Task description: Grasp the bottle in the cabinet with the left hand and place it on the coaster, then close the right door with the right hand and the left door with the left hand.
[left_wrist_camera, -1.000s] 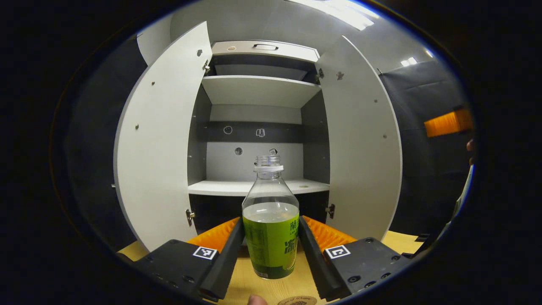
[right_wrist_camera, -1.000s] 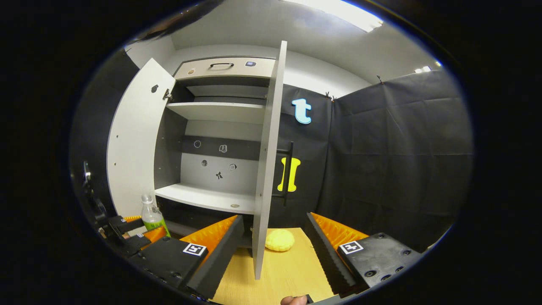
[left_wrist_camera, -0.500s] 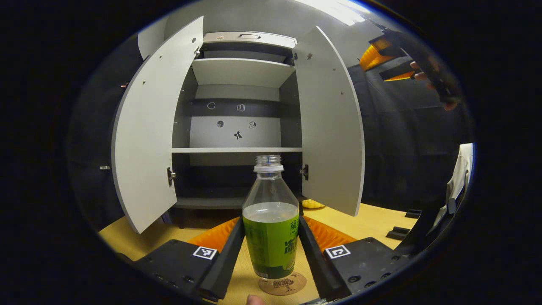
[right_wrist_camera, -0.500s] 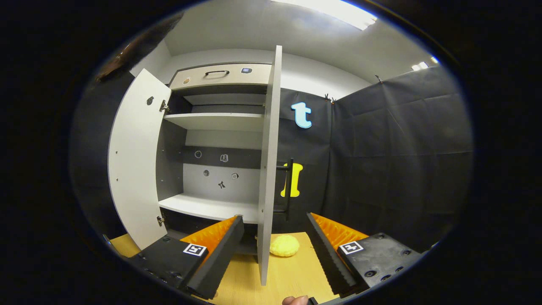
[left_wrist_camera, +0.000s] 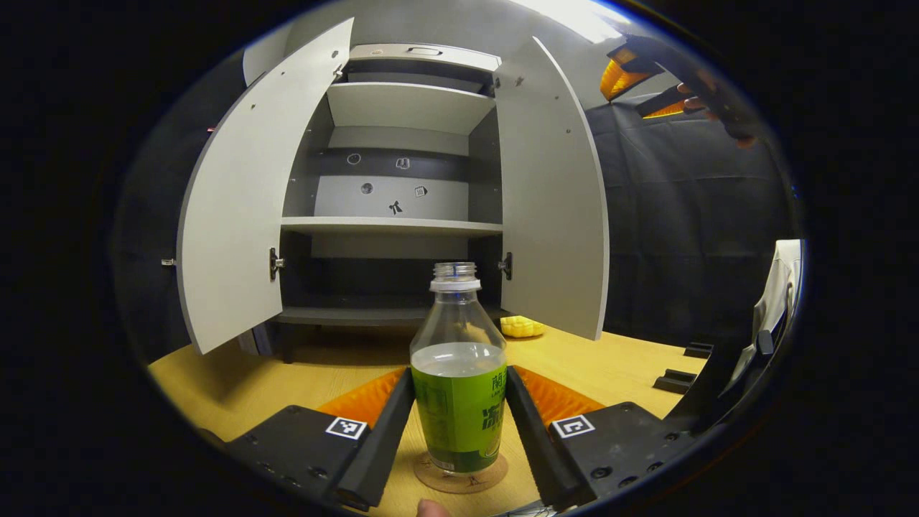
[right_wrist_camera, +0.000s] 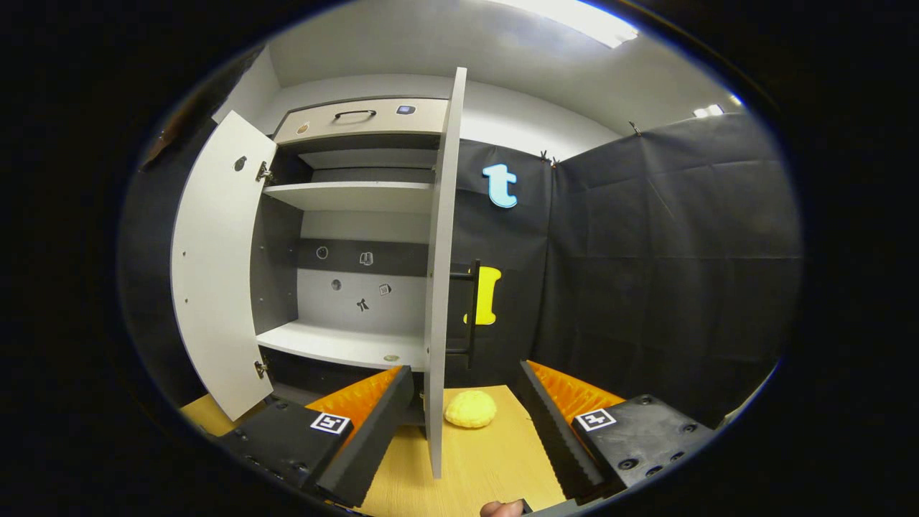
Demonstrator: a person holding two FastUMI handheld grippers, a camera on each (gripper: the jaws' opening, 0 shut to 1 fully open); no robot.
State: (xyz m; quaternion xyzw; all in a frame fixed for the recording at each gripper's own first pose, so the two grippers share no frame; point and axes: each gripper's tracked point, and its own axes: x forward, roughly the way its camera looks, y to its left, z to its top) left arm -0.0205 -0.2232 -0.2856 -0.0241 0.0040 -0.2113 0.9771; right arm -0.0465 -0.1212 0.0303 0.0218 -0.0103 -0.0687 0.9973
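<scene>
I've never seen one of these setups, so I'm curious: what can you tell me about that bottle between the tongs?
The bottle is clear plastic with a green label wrapped round its lower half and no cap on its threaded neck. It is partly filled with a pale liquid up to about the label's top edge. It stands upright over a round cork coaster on the wooden table, in front of the open cabinet. The left tongs hold it, one black finger pressed against each side of the label.

Recording booth, black cloth walls (right_wrist_camera: 668,273) (draped), grey cabinet (right_wrist_camera: 359,215)
</scene>
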